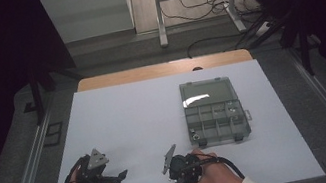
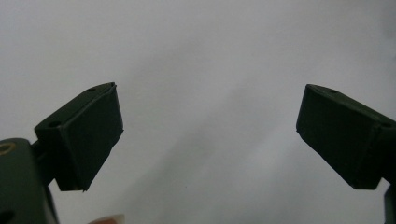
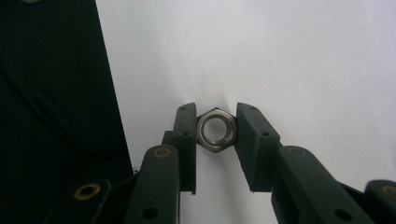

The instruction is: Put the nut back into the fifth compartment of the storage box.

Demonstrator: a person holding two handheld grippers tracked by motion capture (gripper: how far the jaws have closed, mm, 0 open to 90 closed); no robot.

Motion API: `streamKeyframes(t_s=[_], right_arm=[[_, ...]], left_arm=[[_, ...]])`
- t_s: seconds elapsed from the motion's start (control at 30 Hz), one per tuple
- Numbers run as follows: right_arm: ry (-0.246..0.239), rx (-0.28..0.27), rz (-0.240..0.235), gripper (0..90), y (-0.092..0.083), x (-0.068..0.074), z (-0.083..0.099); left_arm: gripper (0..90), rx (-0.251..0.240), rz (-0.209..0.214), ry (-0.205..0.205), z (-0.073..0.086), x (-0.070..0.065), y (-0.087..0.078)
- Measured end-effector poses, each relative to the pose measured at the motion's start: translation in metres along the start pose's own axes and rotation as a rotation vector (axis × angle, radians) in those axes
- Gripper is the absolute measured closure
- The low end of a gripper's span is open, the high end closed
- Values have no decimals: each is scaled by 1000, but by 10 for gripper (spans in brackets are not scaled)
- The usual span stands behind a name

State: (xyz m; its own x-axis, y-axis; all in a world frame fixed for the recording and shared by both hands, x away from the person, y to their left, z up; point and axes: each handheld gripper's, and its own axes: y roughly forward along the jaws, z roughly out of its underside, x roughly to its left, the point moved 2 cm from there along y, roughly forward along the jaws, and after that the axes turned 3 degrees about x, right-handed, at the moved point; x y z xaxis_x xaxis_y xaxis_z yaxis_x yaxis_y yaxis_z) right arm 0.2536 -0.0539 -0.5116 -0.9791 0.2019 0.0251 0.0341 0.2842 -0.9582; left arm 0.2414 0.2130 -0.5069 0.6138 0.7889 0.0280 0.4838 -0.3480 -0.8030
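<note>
- Clamped between the black jaws of the right gripper (image 3: 215,128) sits a steel hex nut (image 3: 215,129), pads bearing on two opposite flats, a hold that judged likely stops it rolling; bore faces the camera.
- Nut: bright metal, six-sided, threaded inside, just above the matte white table sheet (image 1: 131,122).
- Left gripper (image 2: 208,133): jaws spread wide, nothing between them, idle.
- Compartment box (image 1: 214,111): clear grey plastic, lid back, well apart from both grippers, presumably for sorting.
</note>
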Motion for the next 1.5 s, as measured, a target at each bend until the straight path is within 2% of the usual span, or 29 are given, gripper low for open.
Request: streamKeyframes(t_s=[0.23, 0.3, 0.67, 1.13, 1.5], right_arm=[[7, -10, 27, 699, -7, -6, 2], [14, -16, 18, 698, -8, -7, 2], [25, -30, 41, 699, -15, -13, 5], [61, -57, 58, 699, -24, -25, 9], [116, -86, 91, 699, -37, -41, 16]], left_arm=[[75, 0, -1, 1, 0, 0, 0], [75, 0, -1, 1, 0, 0, 0], [75, 1, 0, 1, 0, 0, 0], [75, 3, 0, 4, 0, 0, 0], [75, 4, 1, 2, 0, 0, 1]])
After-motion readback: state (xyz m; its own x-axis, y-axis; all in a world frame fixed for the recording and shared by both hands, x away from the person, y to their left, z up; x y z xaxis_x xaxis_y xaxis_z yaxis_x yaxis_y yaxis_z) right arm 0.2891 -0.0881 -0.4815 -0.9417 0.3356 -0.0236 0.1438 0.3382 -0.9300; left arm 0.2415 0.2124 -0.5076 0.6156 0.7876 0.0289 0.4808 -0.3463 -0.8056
